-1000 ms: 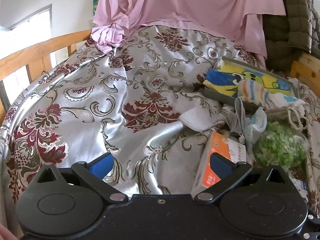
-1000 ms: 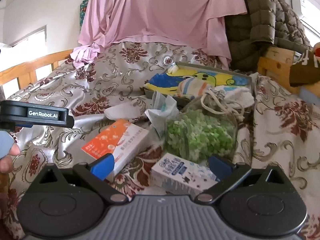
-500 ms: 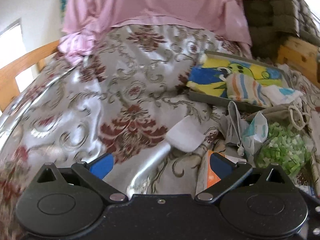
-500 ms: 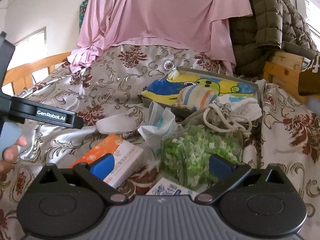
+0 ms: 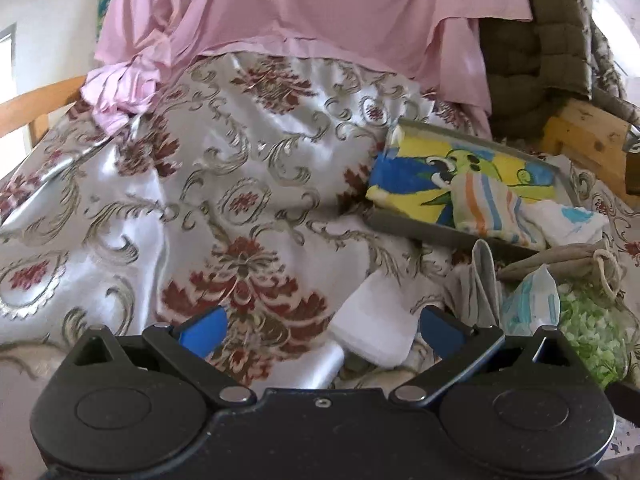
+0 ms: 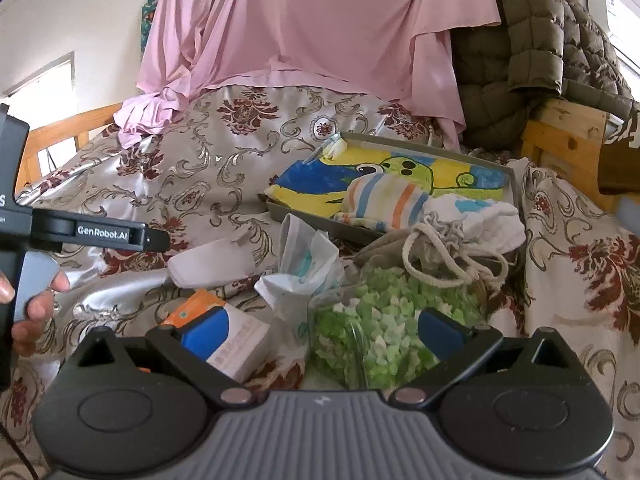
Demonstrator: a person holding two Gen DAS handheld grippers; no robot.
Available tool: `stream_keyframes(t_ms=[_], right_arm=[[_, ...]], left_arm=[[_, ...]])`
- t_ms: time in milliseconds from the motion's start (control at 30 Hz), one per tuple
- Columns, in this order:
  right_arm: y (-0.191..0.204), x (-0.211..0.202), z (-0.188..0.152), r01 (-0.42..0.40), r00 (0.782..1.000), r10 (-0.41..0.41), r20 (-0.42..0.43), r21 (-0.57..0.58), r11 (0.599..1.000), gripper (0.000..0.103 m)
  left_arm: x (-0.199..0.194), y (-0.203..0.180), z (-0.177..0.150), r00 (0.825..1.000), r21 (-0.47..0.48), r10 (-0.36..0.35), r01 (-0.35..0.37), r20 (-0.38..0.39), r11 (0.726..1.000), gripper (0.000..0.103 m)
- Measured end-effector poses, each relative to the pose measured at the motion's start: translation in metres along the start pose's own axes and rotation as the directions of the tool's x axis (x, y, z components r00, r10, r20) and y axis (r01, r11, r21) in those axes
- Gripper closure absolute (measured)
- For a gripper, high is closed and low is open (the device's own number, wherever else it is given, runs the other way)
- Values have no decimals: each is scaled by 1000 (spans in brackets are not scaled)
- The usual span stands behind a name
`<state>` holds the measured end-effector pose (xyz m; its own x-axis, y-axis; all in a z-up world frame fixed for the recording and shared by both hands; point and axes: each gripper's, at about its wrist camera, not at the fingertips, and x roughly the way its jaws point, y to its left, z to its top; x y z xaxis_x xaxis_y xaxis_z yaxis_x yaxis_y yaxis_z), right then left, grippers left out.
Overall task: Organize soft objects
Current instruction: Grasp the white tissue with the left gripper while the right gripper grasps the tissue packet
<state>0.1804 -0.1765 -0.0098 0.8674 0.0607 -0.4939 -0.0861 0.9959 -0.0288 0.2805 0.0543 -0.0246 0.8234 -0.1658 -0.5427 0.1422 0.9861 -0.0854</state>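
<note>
From your left wrist camera, your left gripper (image 5: 320, 326) hangs wide and empty over the patterned satin bedspread (image 5: 224, 184). A folded white cloth (image 5: 374, 326) lies just ahead, toward the right finger, its long axis slanting up toward the grey tray (image 5: 452, 232), which already holds colourful towels. From your right wrist camera, your right gripper (image 6: 320, 330) is also spread wide, holding nothing, above a bag of green foam bits (image 6: 376, 332) lying just in front of the tray. The white cloth (image 6: 210, 262) lies left of that bag; your left gripper looks nearer it.
</note>
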Motion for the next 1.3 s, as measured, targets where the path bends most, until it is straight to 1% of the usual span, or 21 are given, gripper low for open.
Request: stream_keyframes(t_ms=[200,333,400,500,567,633,667,733,767,800,833,933,967,1033,1067,1133,1233,1300], right_arm=[[5,18,13,-6,1000,6,1,-42,999,0],[7,33,16,0,1000,-1,-12,-86,996,0],[8,41,18,0,1000,-2,-21,-109,994,0],[11,53,20,-9,999,4,-34,-131,991,0],[14,62,21,-14,999,8,-39,-155,988,0],[17,69,20,-13,999,6,-43,-173,985,0],[19,72,19,-13,999,5,-44,-176,984,0],[22,77,17,-21,999,14,-41,-181,983,1],[24,79,16,-22,999,14,-42,-186,982,1],[26,81,15,-21,999,13,-43,-190,982,1],[27,84,15,-23,999,15,-46,-190,981,2],[32,89,13,-24,999,14,-50,-198,980,3],[33,91,13,-25,998,14,-54,-204,979,4],[35,95,13,-23,998,10,-62,-214,977,4],[36,97,13,-16,998,1,-66,-222,975,6],[38,100,13,-6,998,-10,-68,-235,972,8],[38,101,15,-4,997,-14,-72,-242,970,13],[37,101,15,-5,997,-14,-79,-238,971,18]], left_arm=[[28,6,-1,997,5,-77,77,19,997,1],[51,18,-5,990,-49,-138,137,-20,989,1],[59,24,-5,983,-83,-184,181,-23,980,1],[69,27,-5,969,-101,-246,242,-31,965,1],[75,27,-5,957,-99,-286,281,-42,955,5],[79,26,-6,947,-96,-316,309,-60,946,14],[81,26,-7,943,-99,-325,318,-68,943,16],[83,27,-8,935,-110,-345,336,-78,936,26],[84,27,-8,930,-116,-357,347,-84,931,28],[85,27,-9,924,-126,-371,359,-89,925,32],[86,28,-9,920,-133,-380,367,-94,921,38],[88,28,-10,909,-151,-403,386,-106,910,48],[87,28,-10,908,-152,-406,388,-107,909,50],[86,27,-10,909,-152,-404,386,-104,910,60],[85,26,-10,909,-153,-404,387,-102,909,62],[83,24,-9,910,-145,-403,388,-95,910,70],[80,21,-8,910,-120,-406,395,-86,911,78],[78,19,-7,904,-111,-419,409,-87,906,82]])
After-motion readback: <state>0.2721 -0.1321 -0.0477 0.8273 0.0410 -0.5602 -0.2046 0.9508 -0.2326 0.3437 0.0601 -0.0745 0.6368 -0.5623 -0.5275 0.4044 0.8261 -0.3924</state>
